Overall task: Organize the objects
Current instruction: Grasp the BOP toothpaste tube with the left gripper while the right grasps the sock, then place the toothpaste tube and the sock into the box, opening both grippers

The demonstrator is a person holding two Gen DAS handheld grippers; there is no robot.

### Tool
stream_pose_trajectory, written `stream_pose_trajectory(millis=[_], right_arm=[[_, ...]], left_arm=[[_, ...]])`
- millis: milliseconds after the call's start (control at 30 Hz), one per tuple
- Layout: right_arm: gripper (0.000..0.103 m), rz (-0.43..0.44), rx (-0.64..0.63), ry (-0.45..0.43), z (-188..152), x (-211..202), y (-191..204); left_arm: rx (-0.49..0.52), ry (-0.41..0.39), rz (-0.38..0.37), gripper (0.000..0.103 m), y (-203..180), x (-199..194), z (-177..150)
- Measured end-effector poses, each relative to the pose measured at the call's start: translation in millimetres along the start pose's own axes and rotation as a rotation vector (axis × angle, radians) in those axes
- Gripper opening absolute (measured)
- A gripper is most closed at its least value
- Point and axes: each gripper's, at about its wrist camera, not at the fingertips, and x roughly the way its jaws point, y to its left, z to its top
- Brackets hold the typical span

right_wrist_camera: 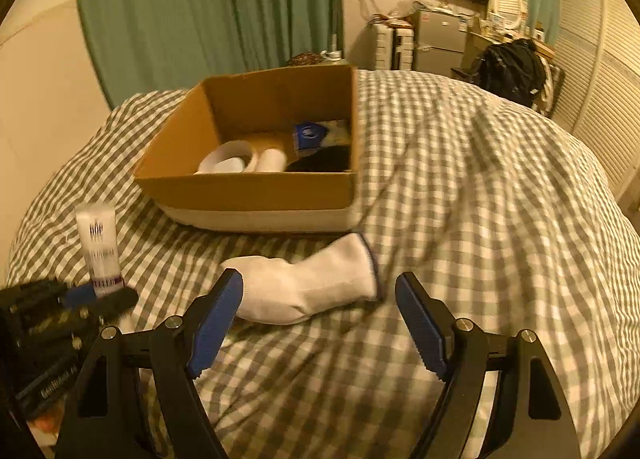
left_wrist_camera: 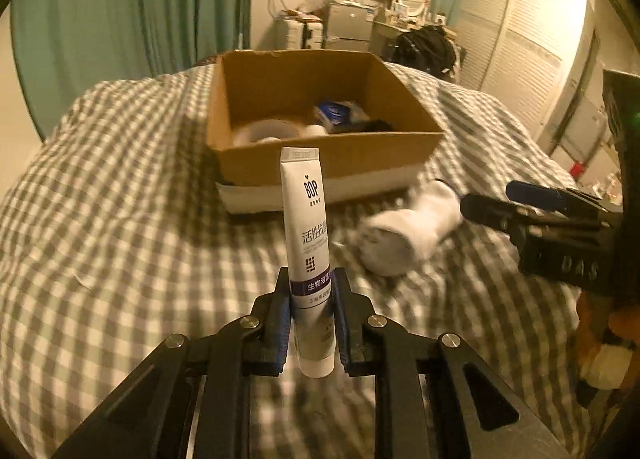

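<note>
My left gripper (left_wrist_camera: 311, 279) is shut on a white and purple toothpaste tube (left_wrist_camera: 307, 227), held upright above the checked bedspread, cap end down. The same tube (right_wrist_camera: 100, 247) and left gripper (right_wrist_camera: 96, 297) show at the left of the right wrist view. A white sock (right_wrist_camera: 308, 283) lies on the bed in front of my right gripper (right_wrist_camera: 318, 285), whose blue-padded jaws stand open on either side of it without touching. In the left wrist view the sock (left_wrist_camera: 404, 235) lies right of the tube, with the right gripper (left_wrist_camera: 492, 203) beside it. Behind stands an open cardboard box (left_wrist_camera: 320, 155).
The box (right_wrist_camera: 248, 191) holds a roll of tape (right_wrist_camera: 230, 157), a white cylinder, a blue packet (right_wrist_camera: 310, 135) and something dark. The checked bed (right_wrist_camera: 480, 219) fills most of both views. Green curtains, a suitcase, a small fridge and a wardrobe stand beyond it.
</note>
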Motion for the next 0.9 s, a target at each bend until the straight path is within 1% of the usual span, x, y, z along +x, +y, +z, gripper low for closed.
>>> stream_pose_trajectory(millis=[67,133,267,400,467,567,633,767,833,900], right_arm=[[0.078,0.017,-0.036,0.015,1,9,11],[0.078,0.024,-0.075,0.034,2,20,22],[0.078,0.005,-0.153,0.103,1,53,44],[0.078,-0.034,-0.200,0.160,-5,79,53],[0.073,-0.078,-0.226,0.182,-11,88,56],[0.064,-0.085,-0.223,0.183,-14,89,54],[0.052,-0.081,-0.217,0.175,-15,86,52],[0.045,-0.078,-0.217,0.141,-17,74,54],[0.042,-0.062,-0.210,0.132,-17,66,57],[0.042,-0.046,-0.199,0.108,-18,54,58]], left_arm=[[-0.012,0.004,0.015,0.019,7,4,1],[-0.030,0.013,0.014,0.019,11,9,3],[-0.045,0.027,0.030,0.019,20,17,1],[-0.061,0.041,0.021,0.019,29,23,-1],[-0.068,0.047,0.017,0.019,30,26,-2],[-0.076,0.053,0.014,0.019,32,28,-3],[-0.076,0.052,0.014,0.019,31,28,-3],[-0.069,0.041,0.015,0.019,29,23,-5],[-0.064,0.032,0.016,0.019,26,18,-5],[-0.058,0.022,0.017,0.019,23,12,-4]])
